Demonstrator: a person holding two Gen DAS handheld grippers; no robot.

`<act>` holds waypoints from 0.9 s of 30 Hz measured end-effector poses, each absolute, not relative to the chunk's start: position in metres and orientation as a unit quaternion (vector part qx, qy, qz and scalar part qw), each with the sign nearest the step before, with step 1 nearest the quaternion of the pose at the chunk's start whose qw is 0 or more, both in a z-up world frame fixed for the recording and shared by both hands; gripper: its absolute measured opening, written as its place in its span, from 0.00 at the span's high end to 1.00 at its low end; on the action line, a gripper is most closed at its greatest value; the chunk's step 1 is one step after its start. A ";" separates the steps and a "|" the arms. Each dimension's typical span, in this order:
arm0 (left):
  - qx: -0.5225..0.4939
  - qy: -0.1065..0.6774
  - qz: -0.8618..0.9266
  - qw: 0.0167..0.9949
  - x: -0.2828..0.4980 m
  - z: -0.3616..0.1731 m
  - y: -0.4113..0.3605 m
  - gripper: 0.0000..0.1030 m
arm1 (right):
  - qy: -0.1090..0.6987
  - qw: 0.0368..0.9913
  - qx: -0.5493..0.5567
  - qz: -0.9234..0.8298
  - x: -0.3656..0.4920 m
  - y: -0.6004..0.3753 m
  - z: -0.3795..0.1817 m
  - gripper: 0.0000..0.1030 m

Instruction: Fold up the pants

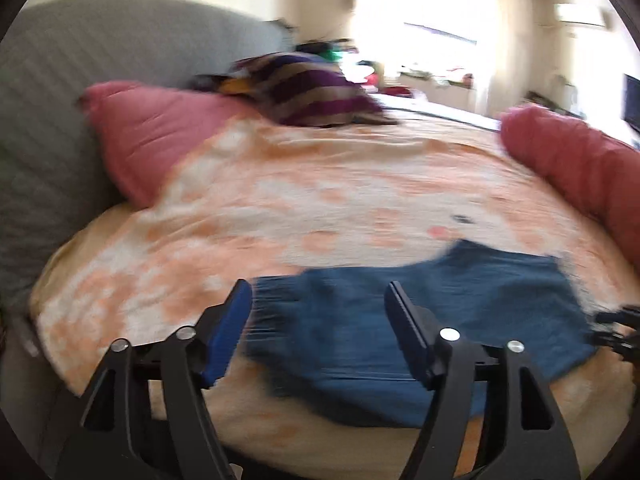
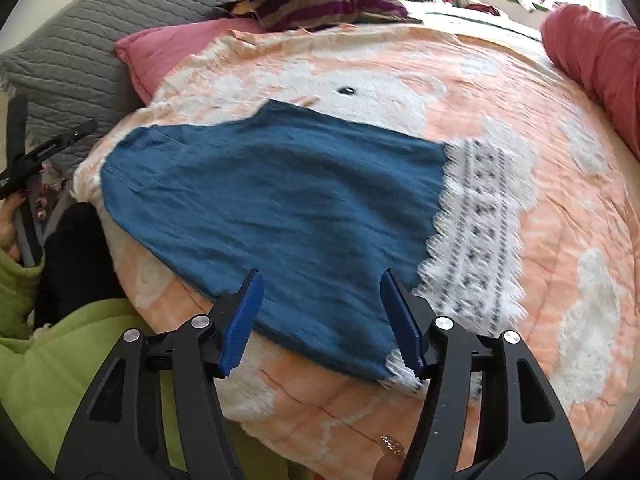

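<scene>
The teal-blue woven cloth pants lie spread flat on the peach-and-white patterned fleece blanket that covers the bed, their white lace trim with small dark dots running along the edge toward three o'clock in the right wrist view. The right gripper, black-armed with blue ribbed pads, hovers over the near hem at about six o'clock of the garment; its jaws stand apart with blue cloth showing between them, and the pads do not press on it. The left gripper hangs over the opposite end of the pants, its jaws likewise spread and gripping nothing, in a view smeared by blur. In the right wrist view that other tool appears as a black bar at nine o'clock, beside a lime-green sleeve. Farther out, a pink pillow sits at eleven o'clock against a grey quilted headboard, a purple-and-tan striped cushion lies at twelve, and a red rolled bolster rests at two o'clock.
</scene>
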State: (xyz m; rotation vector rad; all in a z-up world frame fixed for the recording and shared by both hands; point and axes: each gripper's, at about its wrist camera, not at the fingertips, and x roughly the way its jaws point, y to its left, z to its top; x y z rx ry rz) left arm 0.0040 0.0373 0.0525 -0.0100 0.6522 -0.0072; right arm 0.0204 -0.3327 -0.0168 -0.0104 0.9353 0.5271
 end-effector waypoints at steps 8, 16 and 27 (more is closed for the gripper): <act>0.039 0.442 -0.114 0.889 0.031 -0.024 -0.043 0.29 | 0.474 0.837 -0.011 0.273 0.022 -0.314 -0.037 0.46; 0.036 0.461 -0.127 0.878 0.034 -0.039 -0.044 0.24 | 0.454 0.846 0.004 0.279 0.024 -0.329 -0.024 0.42; 0.007 0.415 -0.147 0.898 0.093 0.008 -0.058 0.14 | 0.417 0.891 0.066 0.166 0.116 -0.430 0.005 0.42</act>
